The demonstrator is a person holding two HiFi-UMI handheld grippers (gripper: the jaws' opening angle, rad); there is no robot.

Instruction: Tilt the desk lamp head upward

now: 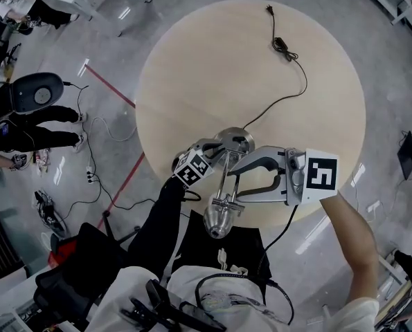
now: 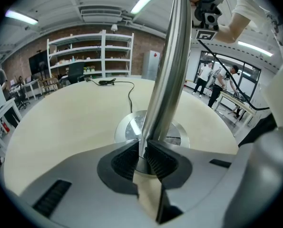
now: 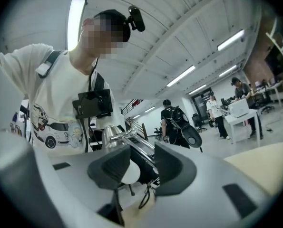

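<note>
I kept my left gripper (image 1: 217,149) with its jaws pinched on the pole (image 2: 167,70) of the desk lamp (image 1: 226,178), just above its base (image 1: 237,140) on the tabletop (image 1: 192,68); I judged this steadied the lamp for tilting its head (image 1: 218,223). My right gripper (image 1: 235,182) had its jaws spread around the thin rods (image 3: 141,148) near the head, without pressing on them. The head's hinge was hard to make out, and one jaw hid part of the head in the right gripper view.
</note>
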